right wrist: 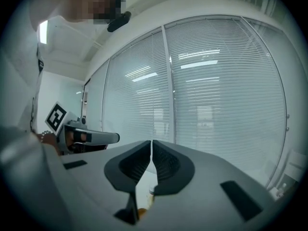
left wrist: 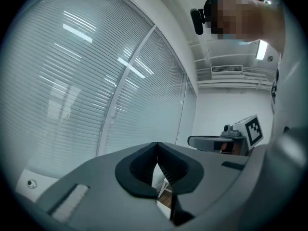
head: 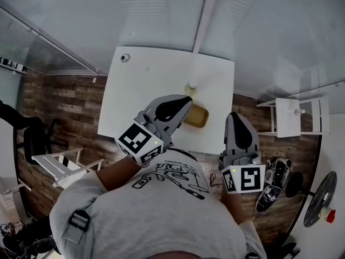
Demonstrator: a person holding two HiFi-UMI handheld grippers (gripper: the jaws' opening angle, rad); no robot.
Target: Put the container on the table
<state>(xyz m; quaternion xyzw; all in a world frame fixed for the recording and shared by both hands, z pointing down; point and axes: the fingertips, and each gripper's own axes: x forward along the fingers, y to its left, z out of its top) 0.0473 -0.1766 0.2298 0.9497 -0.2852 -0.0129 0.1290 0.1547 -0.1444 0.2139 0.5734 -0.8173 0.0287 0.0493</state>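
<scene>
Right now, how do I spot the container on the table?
Start at the white square table. Near its edge closest to the person sits an amber translucent container, next to a small pale bottle; it is the only coloured thing there.

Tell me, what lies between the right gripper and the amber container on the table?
Nothing: in the head view only bare white table separates the right gripper from the amber container.

White square tabletop (head: 161, 85), over a wood floor (head: 64, 101). Bears an amber container (head: 197, 116) toward the near right side, a small pale bottle (head: 191, 87) just beyond it, and a small round thing (head: 125, 58) at the far left corner, well apart from both.
</scene>
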